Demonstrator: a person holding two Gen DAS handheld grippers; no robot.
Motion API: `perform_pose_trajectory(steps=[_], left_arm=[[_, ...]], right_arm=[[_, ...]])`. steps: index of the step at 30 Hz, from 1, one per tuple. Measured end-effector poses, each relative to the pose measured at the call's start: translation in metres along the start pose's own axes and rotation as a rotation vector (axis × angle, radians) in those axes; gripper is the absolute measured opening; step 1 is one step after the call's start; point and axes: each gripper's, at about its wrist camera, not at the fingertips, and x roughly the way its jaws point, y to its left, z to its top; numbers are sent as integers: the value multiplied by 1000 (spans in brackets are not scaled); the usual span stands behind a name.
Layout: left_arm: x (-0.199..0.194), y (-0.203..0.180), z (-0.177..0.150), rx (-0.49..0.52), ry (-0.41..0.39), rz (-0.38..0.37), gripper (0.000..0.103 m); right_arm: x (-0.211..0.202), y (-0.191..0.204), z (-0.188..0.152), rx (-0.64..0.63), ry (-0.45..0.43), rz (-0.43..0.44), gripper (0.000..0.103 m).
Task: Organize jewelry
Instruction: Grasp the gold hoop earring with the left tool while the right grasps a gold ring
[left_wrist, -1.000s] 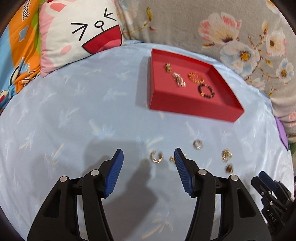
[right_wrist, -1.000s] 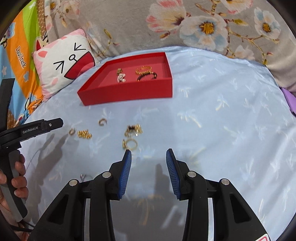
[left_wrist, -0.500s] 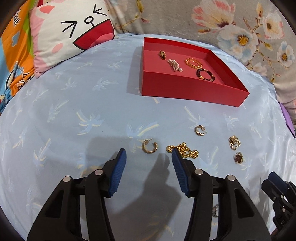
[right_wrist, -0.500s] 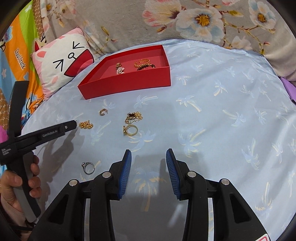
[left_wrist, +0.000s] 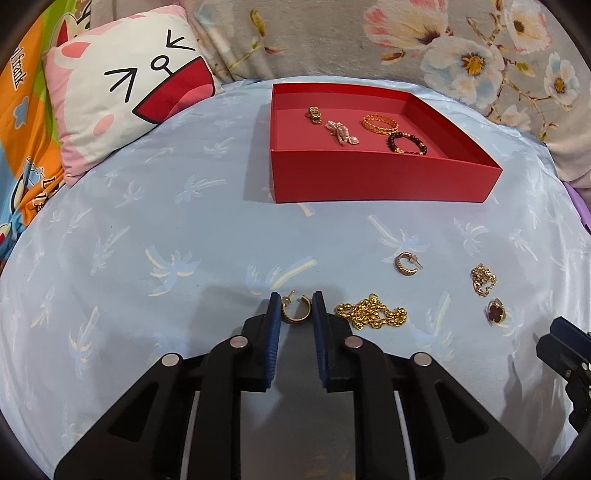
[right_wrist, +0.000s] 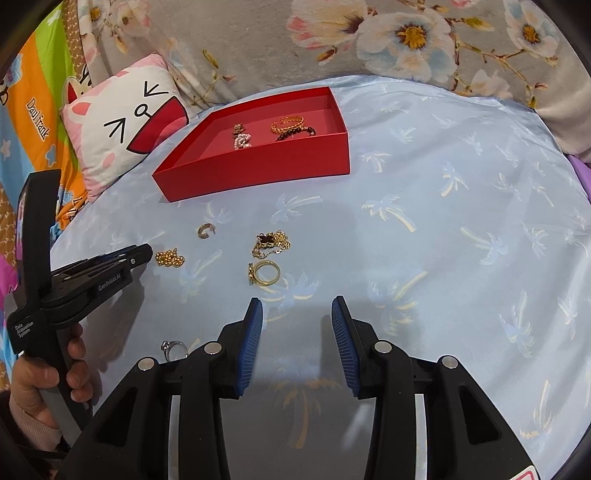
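Jewelry is partly sorted. In the left wrist view the shallow red cardboard tray (left_wrist: 373, 181) on the pale blue palm-print bedspread (left_wrist: 147, 229) already holds four pieces: a small gold clasp earring, a pearl cluster, a gold twisted bangle (left_wrist: 379, 123) and a dark beaded bracelet (left_wrist: 407, 144). On the cloth remain a gold hoop earring (left_wrist: 296, 309), a gold chunky chain (left_wrist: 371, 312), a second gold hoop (left_wrist: 405, 263), a gold link piece and a red clover pendant (left_wrist: 495, 311). The left gripper (left_wrist: 296, 314) points steeply down, its jaws closing with the near hoop between the blue pads, apparently just touching.

From the right wrist view, a gold band ring (right_wrist: 265, 273) and a silver ring (right_wrist: 173, 348) also wait. The right gripper (right_wrist: 297, 332) hovers tilted down over bare cloth, jaws parted and empty. A hand (right_wrist: 44, 376) grips the left tool's handle.
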Motion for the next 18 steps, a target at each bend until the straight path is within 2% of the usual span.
perform_pose_trajectory(steps=[11, 18], left_arm=[[-26, 13, 9, -59, -35, -51, 16], [-39, 20, 11, -85, -45, -73, 16]], right_arm=[[16, 10, 25, -31, -14, 22, 39], [28, 18, 24, -38, 9, 44, 39]])
